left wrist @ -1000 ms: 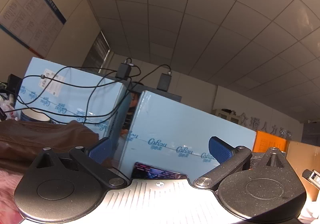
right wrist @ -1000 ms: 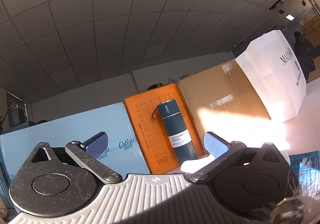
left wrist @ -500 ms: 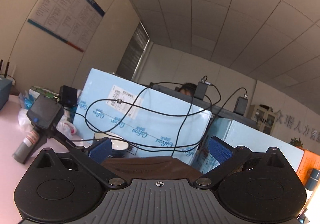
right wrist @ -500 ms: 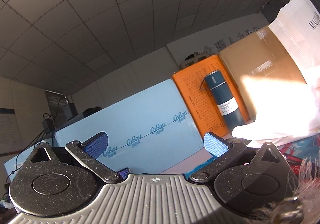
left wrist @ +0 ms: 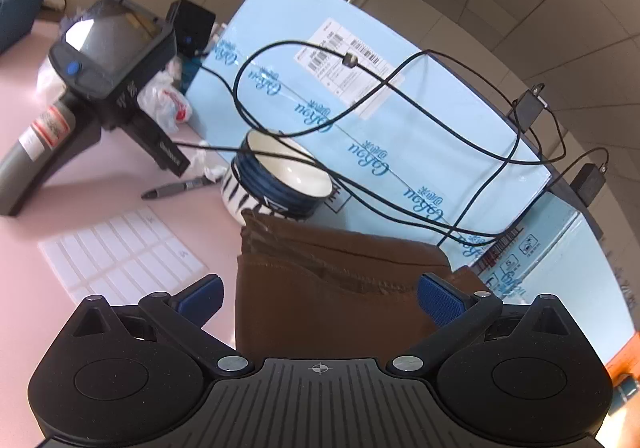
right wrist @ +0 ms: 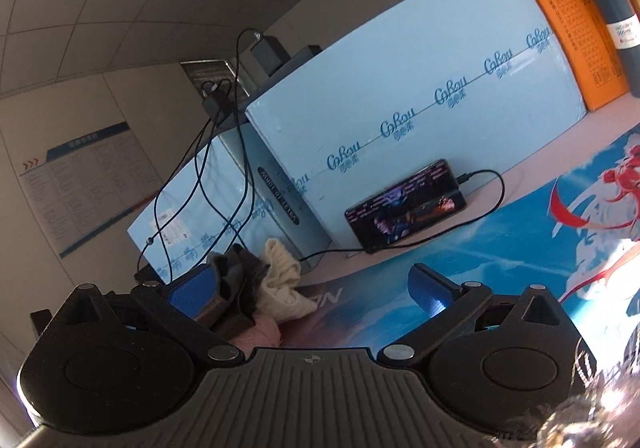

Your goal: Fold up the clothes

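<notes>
A folded brown garment (left wrist: pixel 336 280) lies on the pink table, straight ahead of my left gripper (left wrist: pixel 320 300). That gripper hangs above its near end, jaws open wide, holding nothing. In the right wrist view a heap of clothes lies at the left: a cream knit piece (right wrist: pixel 282 280), a dark grey piece (right wrist: pixel 236 274) and a pink one (right wrist: pixel 258 334). My right gripper (right wrist: pixel 312 288) is open above the blue printed mat (right wrist: pixel 500 244), with the heap beside its left finger (right wrist: pixel 192 294).
Light blue boxes (left wrist: pixel 376 120) draped with black cables (left wrist: pixel 400 152) stand behind the brown garment. A blue-striped bowl (left wrist: pixel 280 180), a pen (left wrist: pixel 176 188), a label sheet (left wrist: pixel 120 252) and a handheld device (left wrist: pixel 88 88) are at left. A charging phone (right wrist: pixel 406 204) leans on a box (right wrist: pixel 420 96).
Both grippers have tilted downward from the ceiling toward the table. The left now looks onto the brown garment, the right onto the mat and clothes heap. Both stayed open.
</notes>
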{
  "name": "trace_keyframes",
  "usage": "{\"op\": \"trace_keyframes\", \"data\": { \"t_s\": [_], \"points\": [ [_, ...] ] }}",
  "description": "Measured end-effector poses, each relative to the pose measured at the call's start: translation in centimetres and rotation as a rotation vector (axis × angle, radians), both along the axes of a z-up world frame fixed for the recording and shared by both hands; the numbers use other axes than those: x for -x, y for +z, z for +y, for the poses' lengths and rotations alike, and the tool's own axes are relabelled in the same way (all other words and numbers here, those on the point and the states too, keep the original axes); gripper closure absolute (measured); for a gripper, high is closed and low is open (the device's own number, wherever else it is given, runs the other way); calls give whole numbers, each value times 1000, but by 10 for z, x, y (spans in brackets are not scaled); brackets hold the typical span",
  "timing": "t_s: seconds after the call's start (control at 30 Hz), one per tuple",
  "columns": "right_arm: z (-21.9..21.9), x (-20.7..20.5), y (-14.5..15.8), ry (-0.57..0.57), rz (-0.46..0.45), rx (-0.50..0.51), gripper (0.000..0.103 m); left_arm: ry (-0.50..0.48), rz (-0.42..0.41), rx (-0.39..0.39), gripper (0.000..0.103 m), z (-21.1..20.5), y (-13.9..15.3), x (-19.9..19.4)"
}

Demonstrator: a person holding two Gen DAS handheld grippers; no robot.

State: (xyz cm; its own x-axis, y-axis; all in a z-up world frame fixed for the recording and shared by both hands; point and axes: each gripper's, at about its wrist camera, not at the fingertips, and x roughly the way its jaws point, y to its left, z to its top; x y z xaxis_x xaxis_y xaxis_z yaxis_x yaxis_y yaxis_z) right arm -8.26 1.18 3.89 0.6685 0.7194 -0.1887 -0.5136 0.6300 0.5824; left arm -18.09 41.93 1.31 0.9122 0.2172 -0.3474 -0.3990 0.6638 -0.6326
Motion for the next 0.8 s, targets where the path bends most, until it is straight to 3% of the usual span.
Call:
{"op": "trace_keyframes", "data": {
  "t_s": [0.1,0.23,0.43,0.57,0.67,0.7,0.8],
  "points": [
    [36,-10,-4,92,54,18,0,-59,-38,95,0,13,-15,8],
    [86,-23,-5,191,88,2,0,-219,-53,97,0,10,-19,4],
    [139,-49,-12,233,200,-37,0,-343,-232,152,0,9,-20,15],
    [150,-51,-10,216,189,-88,0,-417,-367,188,0,9,-18,23],
    [149,-50,-7,225,144,-148,9,-432,-355,186,0,5,-18,20],
    [149,-49,-6,231,136,-165,15,-427,-326,175,0,3,-18,17],
    [151,-46,-5,226,99,-154,19,-426,-233,167,0,0,-20,6]
  ]
}}
